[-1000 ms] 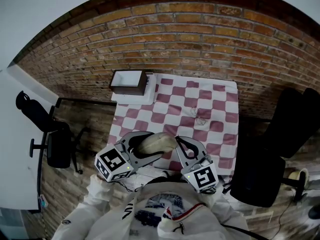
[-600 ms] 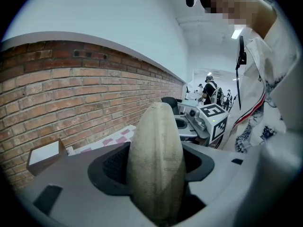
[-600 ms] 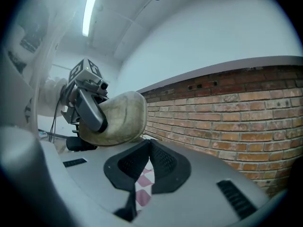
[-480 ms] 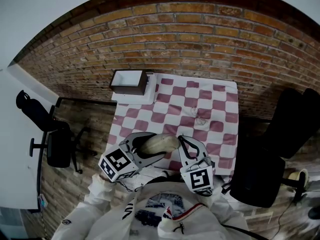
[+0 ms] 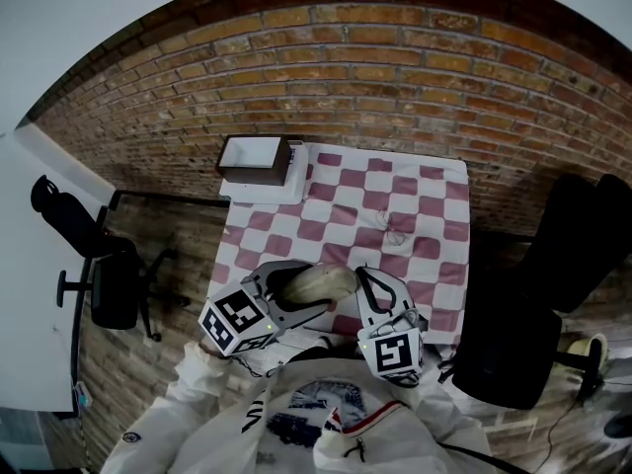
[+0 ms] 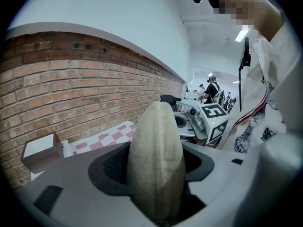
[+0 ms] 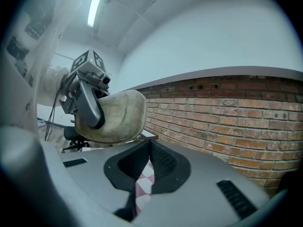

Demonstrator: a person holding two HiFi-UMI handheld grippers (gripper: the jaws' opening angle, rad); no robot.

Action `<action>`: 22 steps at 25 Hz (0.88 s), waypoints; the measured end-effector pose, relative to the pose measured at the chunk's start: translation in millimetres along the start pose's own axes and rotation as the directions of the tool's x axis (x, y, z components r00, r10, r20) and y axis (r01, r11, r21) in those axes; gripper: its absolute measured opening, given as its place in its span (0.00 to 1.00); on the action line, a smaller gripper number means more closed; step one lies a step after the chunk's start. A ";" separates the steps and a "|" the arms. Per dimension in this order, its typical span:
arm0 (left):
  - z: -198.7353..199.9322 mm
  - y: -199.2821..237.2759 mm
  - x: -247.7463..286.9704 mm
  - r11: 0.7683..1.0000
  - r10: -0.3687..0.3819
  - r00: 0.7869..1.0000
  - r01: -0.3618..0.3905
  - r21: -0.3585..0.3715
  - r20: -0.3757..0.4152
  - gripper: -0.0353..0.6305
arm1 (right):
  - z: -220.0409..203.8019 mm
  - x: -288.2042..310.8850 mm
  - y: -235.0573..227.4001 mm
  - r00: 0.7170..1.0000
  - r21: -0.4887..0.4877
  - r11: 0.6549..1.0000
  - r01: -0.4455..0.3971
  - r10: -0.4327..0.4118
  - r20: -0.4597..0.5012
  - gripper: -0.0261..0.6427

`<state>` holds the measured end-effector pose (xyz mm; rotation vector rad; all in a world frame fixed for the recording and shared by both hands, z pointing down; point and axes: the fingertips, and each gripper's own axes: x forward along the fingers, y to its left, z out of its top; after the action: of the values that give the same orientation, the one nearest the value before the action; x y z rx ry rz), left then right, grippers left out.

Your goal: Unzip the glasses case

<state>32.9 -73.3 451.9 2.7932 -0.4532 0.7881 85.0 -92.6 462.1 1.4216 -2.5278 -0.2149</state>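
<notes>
A beige fabric glasses case [image 5: 316, 282] is clamped between the left gripper's [image 5: 296, 292] jaws, held in the air above the near edge of the table. In the left gripper view the case [image 6: 156, 160] stands up between the dark pads and hides the gap. My right gripper [image 5: 358, 279] sits just right of the case's end, jaws together. The right gripper view shows its tips [image 7: 149, 143] meeting under the case's [image 7: 116, 115] lower edge, beside the left gripper [image 7: 87, 98]. Whether a zip pull is pinched there is hidden.
A table with a pink and white checked cloth [image 5: 395, 205] lies ahead, with a brown and white box [image 5: 255, 161] at its far left corner. Black office chairs stand at the left [image 5: 109, 284] and right [image 5: 523, 334]. A brick wall [image 5: 375, 77] runs behind.
The right gripper has rolled a little, and its marker cube has shifted slightly left. The left gripper's cube has edged right; the case stays in its jaws.
</notes>
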 end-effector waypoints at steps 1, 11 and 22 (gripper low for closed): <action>-1.1 -0.5 0.6 1.000 -0.002 1.000 0.002 -0.001 -0.004 0.49 | -0.5 -0.5 -0.4 1.000 -0.001 1.000 0.008 -0.008 0.000 0.06; -13.4 0.6 7.0 0.999 -0.032 0.999 0.032 -0.003 -0.026 0.49 | -6.5 -0.5 -2.8 0.998 -0.045 0.998 0.055 -0.056 -0.028 0.06; -28.7 27.4 -20.8 0.997 -0.061 0.997 0.064 0.038 -0.052 0.49 | 13.2 28.5 17.3 0.992 -0.127 0.987 0.095 -0.104 -0.068 0.06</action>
<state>-6.9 -86.1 467.8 2.8012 -0.3434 0.8617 53.0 -107.9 457.3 1.4807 -2.3433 -0.3241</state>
